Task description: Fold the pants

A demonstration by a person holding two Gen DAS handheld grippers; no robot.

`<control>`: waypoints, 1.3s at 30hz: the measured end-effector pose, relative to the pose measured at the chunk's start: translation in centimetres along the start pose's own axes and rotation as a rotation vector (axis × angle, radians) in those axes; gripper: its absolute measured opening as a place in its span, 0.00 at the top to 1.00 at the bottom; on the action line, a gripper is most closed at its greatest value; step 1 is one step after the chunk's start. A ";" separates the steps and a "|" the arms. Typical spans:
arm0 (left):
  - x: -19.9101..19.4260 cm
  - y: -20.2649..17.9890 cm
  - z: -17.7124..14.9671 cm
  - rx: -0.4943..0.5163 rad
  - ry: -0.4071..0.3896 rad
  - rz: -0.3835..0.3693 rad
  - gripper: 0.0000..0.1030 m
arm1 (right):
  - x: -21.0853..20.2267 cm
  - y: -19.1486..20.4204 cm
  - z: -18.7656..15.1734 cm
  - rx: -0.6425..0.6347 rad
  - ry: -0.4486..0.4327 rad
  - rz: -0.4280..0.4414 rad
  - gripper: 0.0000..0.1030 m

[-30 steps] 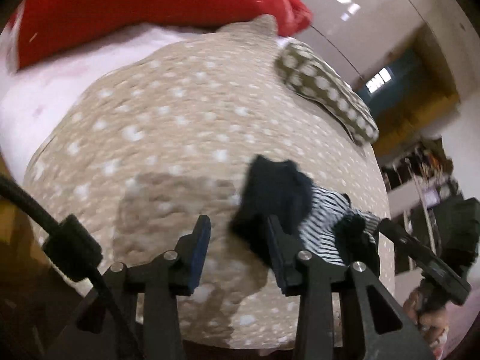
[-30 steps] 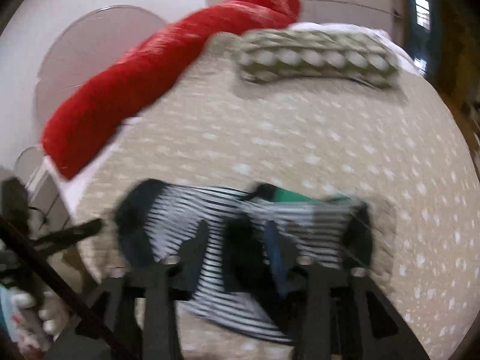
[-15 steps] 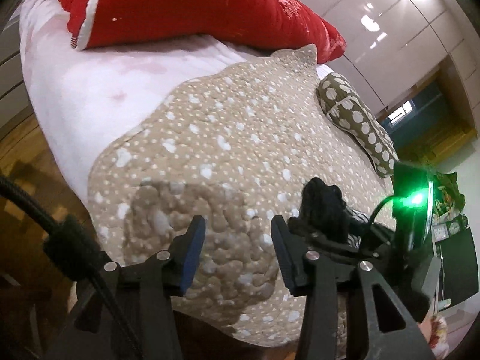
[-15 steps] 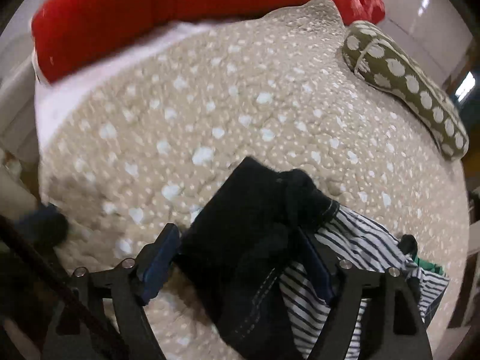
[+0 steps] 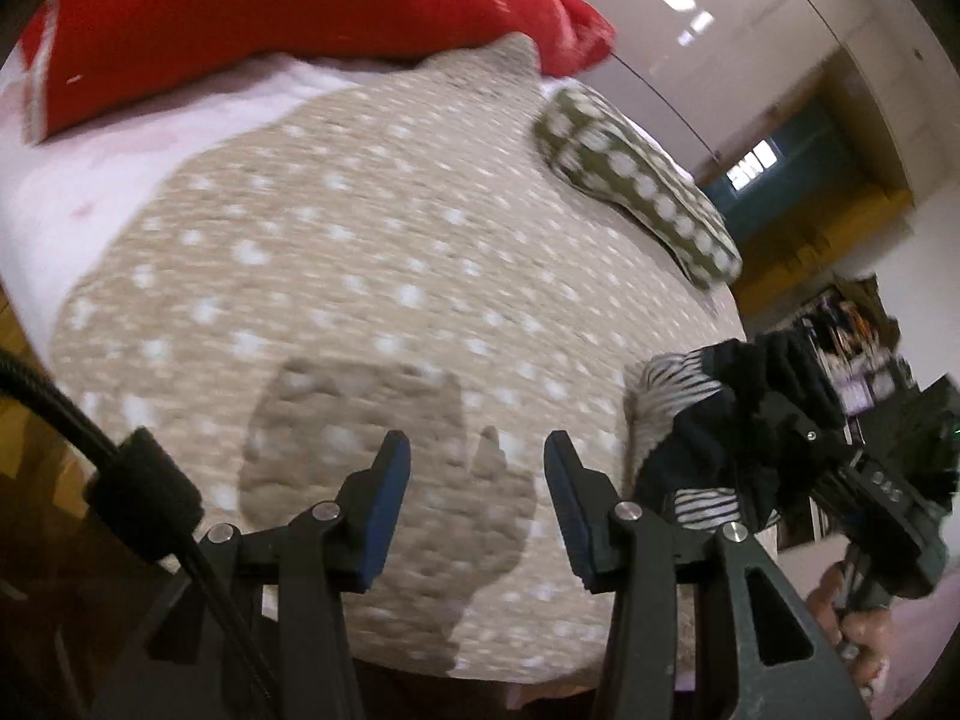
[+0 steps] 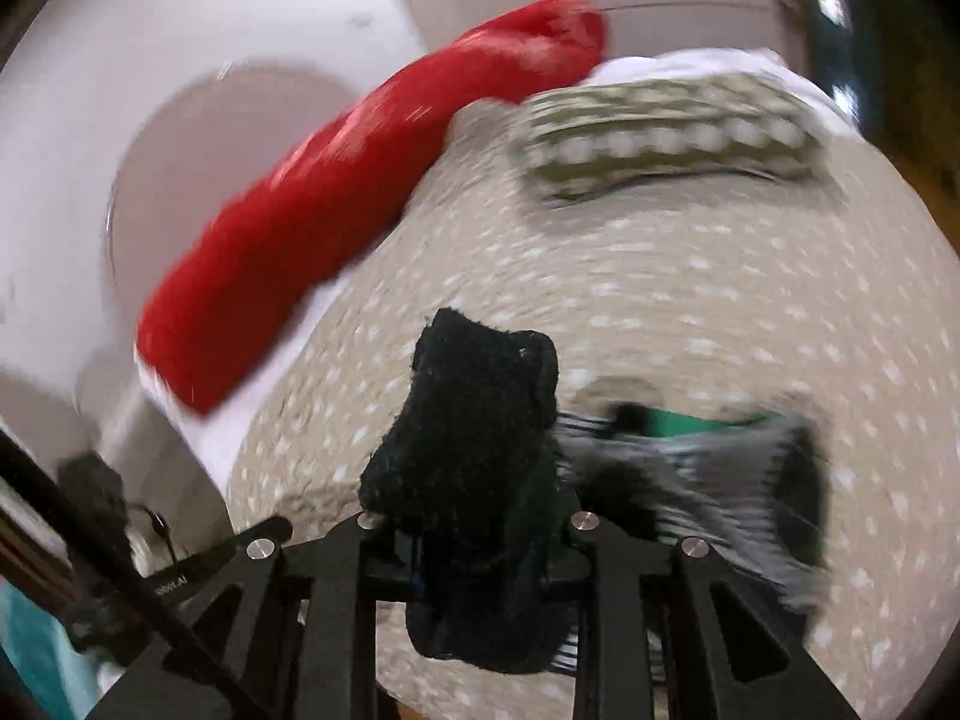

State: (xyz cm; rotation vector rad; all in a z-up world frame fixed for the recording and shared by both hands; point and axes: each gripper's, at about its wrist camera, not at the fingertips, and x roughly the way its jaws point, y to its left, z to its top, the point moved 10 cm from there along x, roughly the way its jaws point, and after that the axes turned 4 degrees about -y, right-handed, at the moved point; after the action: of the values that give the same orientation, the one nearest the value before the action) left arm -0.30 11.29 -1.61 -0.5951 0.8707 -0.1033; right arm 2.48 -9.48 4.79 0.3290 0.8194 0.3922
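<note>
A: What lies under it all?
B: A bed with a beige white-dotted quilted cover (image 5: 372, 276), a long red pillow (image 5: 288, 18) at its head and an olive dotted cushion (image 6: 660, 132) beside that.
A: And the pants?
B: The black pants with a black-and-white striped part (image 6: 480, 420) lie bunched near the cover's edge, one dark fold lifted.
A: The tongs?
B: The right tongs (image 6: 480, 546) are closing, clamped on that dark fold. The left tongs (image 5: 477, 474) stand apart, empty, over the cover.
A: Any writing?
B: A small label, too blurred to read.
</note>
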 end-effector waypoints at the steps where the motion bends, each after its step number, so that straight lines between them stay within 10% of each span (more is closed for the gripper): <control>1: 0.4 -1.2 -0.3 0.026 0.013 -0.004 0.55 | -0.7 -2.3 -0.2 0.041 -0.007 -0.024 0.70; 6: 1.9 -5.5 -1.5 0.104 0.059 -0.021 0.54 | -3.3 -10.7 -1.8 0.180 -0.019 -0.163 0.43; 11: 3.6 -10.2 -2.2 0.180 0.084 -0.054 0.54 | -8.7 -11.5 0.9 0.156 -0.202 -0.190 0.57; 23: 11.7 -14.3 -7.3 0.258 0.274 -0.061 0.52 | -1.2 -13.3 -3.7 0.322 0.004 0.000 0.63; 28: 9.0 -14.5 -3.7 0.219 0.185 -0.165 0.46 | -4.8 -14.6 -1.7 0.312 -0.135 0.010 0.19; 36: 13.2 -15.4 -4.4 0.113 0.341 -0.390 0.32 | 0.3 -14.6 -3.7 0.400 -0.032 0.122 0.19; 39: 14.6 -16.5 -5.9 0.089 0.409 -0.437 0.31 | 1.3 -13.5 -3.9 0.378 0.010 0.164 0.47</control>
State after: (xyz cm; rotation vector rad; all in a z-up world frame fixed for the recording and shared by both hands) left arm 7.25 -9.82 -5.85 -0.6848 1.1112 -0.6760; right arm 3.17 -20.18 -4.33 0.7499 0.8782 0.3913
